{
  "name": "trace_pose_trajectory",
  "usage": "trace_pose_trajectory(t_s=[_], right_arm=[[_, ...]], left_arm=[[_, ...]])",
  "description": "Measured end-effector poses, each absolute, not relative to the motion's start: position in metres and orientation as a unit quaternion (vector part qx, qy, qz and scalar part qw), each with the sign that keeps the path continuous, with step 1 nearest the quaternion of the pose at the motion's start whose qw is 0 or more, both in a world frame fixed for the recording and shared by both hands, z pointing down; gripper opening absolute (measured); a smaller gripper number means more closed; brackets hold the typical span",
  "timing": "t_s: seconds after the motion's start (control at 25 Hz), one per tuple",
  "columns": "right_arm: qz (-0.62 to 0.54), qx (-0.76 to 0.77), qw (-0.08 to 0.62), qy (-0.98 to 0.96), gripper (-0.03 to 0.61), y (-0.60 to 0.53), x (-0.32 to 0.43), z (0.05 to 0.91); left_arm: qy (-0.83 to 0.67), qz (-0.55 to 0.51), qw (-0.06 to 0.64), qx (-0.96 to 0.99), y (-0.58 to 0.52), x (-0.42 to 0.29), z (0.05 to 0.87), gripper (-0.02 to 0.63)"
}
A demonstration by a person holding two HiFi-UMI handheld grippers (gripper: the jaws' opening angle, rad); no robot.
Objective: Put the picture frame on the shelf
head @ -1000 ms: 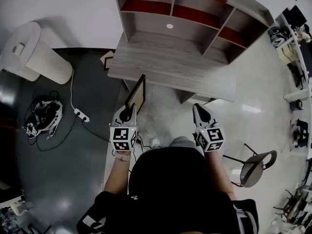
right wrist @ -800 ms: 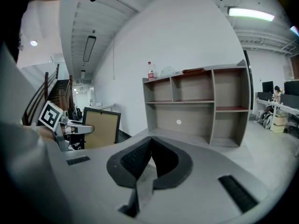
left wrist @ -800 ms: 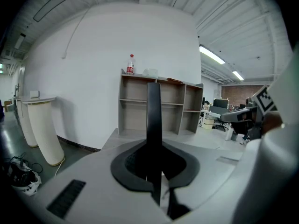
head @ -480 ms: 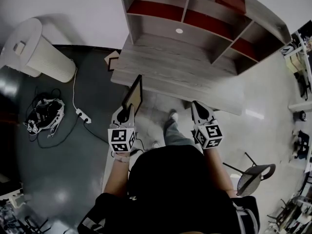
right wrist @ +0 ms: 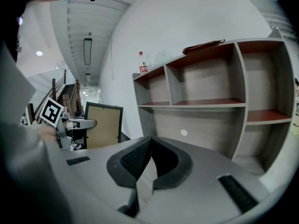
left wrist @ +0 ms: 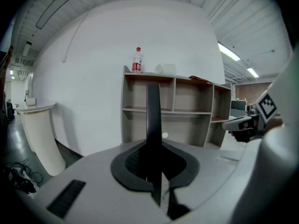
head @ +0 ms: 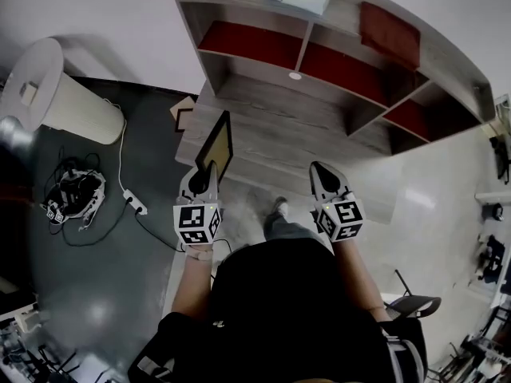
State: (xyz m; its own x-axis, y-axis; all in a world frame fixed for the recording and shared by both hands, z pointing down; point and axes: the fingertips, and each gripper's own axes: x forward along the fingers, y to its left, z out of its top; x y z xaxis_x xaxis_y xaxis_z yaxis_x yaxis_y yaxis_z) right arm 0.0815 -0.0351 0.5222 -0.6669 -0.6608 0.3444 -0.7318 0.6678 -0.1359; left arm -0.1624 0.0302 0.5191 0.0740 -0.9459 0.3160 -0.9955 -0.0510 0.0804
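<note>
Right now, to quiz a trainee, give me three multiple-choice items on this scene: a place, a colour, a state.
1. Where is the bottle? A on top of the shelf unit; B on the floor; C inside a compartment.
2. The picture frame's rim is: A white; B black; C red.
3. The right gripper is: A wide open; B shut on the frame; C shut, empty.
A: it stands on the top board. B: black rim round a tan panel. C: its jaws meet, nothing between.

No words or numbers can be read. The cubes on the left gripper (head: 207, 169) and right gripper (head: 318, 168) bear only black-and-white square patterns; the bottle (left wrist: 136, 60) at twelve o'clock atop the shelf (left wrist: 172, 94) has an illegible red label
</note>
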Motion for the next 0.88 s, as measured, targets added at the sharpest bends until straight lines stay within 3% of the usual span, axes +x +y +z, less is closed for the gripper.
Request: trace_pose_trajectory(t_s=[0.88], right_arm=[[0.138, 0.429, 0.095, -0.888, -0.004, -0.175, 0.069, 0.497]], left_arm=[[-0.664, 0.055, 0.085, 0.741, -0.157, -0.189, 0.418, 0.031]])
